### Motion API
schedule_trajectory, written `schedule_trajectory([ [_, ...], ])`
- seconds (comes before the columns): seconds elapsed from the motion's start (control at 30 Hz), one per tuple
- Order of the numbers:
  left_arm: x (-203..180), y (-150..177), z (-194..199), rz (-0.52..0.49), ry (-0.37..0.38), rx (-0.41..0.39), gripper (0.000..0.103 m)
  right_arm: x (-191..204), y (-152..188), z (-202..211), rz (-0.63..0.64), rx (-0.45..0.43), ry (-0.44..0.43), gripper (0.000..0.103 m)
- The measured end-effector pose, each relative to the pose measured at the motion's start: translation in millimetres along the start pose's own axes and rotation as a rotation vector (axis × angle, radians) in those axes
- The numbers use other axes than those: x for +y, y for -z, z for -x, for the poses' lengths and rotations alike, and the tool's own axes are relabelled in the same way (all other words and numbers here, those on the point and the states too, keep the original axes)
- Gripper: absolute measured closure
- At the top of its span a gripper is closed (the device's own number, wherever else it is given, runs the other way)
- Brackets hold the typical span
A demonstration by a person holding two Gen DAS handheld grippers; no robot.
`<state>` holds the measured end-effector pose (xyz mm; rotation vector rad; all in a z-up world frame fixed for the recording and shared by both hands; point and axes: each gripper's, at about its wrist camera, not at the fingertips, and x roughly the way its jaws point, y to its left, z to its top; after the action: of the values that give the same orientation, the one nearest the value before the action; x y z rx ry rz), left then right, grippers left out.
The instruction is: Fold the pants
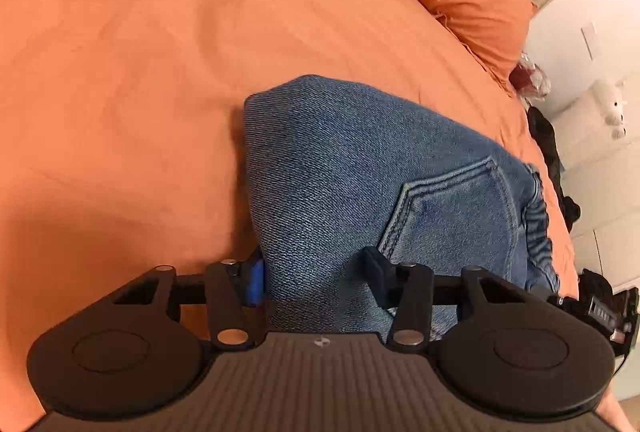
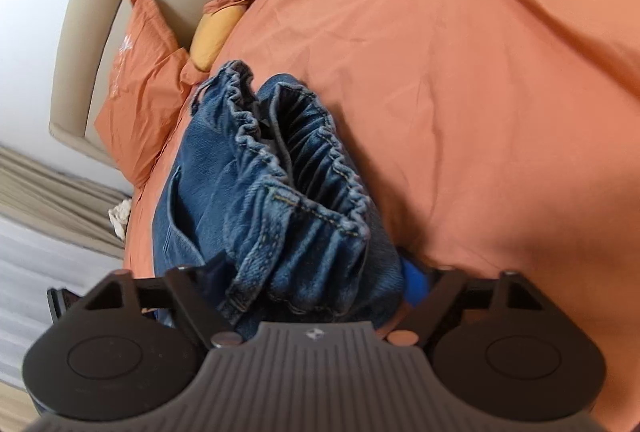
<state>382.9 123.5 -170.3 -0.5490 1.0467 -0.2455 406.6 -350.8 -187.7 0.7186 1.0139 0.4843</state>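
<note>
The blue pants lie folded small on the orange bed, near its pillow end. The left gripper and right gripper straddle the bundle, jaws apart; whether they pinch it I cannot tell. Folding looks almost done. Next, let go gently.

Warm, even indoor light; soft shadows on orange bedcover; strong fisheye edge distortion; slight motion blur.
</note>
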Motion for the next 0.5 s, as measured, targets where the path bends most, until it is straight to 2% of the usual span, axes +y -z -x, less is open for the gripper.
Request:
schedule_trajectory([
  [0.07, -9, 0, 6, -0.027, -0.016, -0.009, 0.062, 11, -2, 7, 0.026, -0.004, 0.016, 0.04],
  [0.17, -21, 0, 20, -0.046, -0.022, -0.023, 0.069, 30, -4, 18, 0.056, -0.018, 0.02, 0.047],
  [0.3, -32, 3, 43, -0.086, -0.026, -0.028, 0.072, 57, -3, 32, 0.084, -0.031, 0.026, 0.049],
  [0.5, -31, 3, 96, -0.13, -0.081, -0.055, 0.074, 112, 21, 46, 0.133, -0.037, -0.039, 0.052],
])
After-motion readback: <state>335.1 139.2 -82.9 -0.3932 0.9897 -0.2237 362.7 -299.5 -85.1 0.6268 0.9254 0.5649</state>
